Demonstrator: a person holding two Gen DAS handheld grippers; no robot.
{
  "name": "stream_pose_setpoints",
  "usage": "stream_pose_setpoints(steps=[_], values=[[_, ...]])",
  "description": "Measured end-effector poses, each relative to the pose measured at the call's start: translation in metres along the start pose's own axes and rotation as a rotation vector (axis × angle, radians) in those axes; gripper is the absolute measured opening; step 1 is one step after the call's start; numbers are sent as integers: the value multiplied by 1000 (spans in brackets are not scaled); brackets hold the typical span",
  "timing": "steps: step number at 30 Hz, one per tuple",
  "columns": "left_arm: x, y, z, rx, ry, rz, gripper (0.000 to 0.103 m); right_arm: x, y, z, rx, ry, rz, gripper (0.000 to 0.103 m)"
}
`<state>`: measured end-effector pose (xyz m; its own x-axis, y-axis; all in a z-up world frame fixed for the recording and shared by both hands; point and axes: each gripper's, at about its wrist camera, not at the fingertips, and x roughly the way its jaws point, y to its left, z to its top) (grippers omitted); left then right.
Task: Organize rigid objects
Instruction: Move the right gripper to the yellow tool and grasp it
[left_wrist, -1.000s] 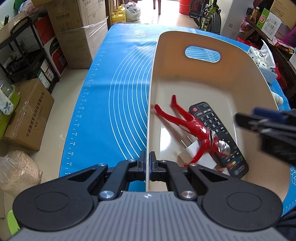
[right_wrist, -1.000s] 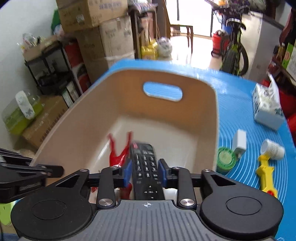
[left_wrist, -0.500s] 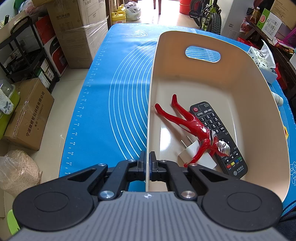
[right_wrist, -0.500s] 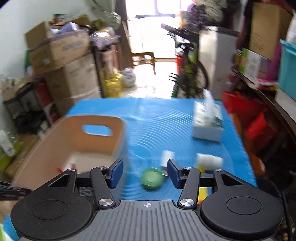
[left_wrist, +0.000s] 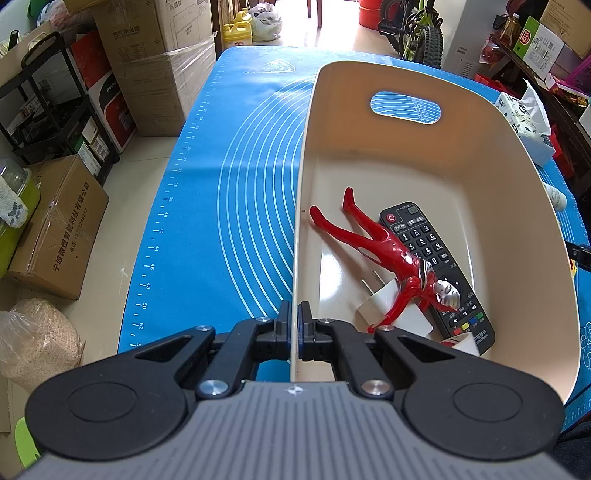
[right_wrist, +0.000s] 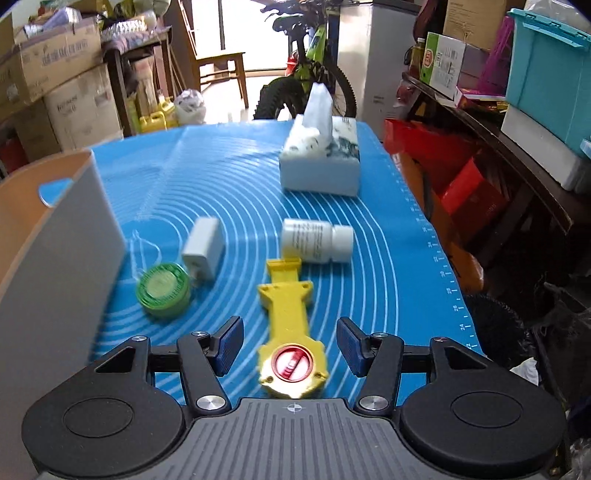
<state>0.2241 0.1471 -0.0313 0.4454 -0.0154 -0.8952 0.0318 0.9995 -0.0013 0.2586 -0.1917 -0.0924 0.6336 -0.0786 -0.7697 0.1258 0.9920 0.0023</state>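
My left gripper (left_wrist: 294, 326) is shut on the near left wall of the cream bin (left_wrist: 406, 147). Inside the bin lie a red figure (left_wrist: 384, 251), a black remote (left_wrist: 436, 266) and a white plug adapter (left_wrist: 384, 299). My right gripper (right_wrist: 290, 341) stands open over the blue mat, its pads apart on either side of a yellow toy (right_wrist: 290, 321) with a red button; they do not touch it. Beyond the toy lie a white pill bottle (right_wrist: 314, 240), a white charger (right_wrist: 203, 247) and a green round tin (right_wrist: 162, 290).
A tissue box (right_wrist: 321, 162) stands at the far right of the blue mat (right_wrist: 229, 177). The bin's grey outer wall (right_wrist: 62, 258) rises at the left in the right wrist view. Cardboard boxes, shelves and a bicycle surround the table; the mat's right edge drops off close by.
My right gripper let go of the remote in the bin, opened wider, and swung right and down to the loose items on the mat. The left gripper stayed clamped on the bin wall.
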Motion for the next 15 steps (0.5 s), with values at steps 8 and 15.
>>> stream_pose_setpoints(steps=[8, 15], values=[[0, 0, -1, 2, 0, 6, 5, 21, 5, 0, 7, -10, -17, 63], [0, -1, -1, 3, 1, 9, 5, 31, 5, -2, -13, -9, -19, 38]])
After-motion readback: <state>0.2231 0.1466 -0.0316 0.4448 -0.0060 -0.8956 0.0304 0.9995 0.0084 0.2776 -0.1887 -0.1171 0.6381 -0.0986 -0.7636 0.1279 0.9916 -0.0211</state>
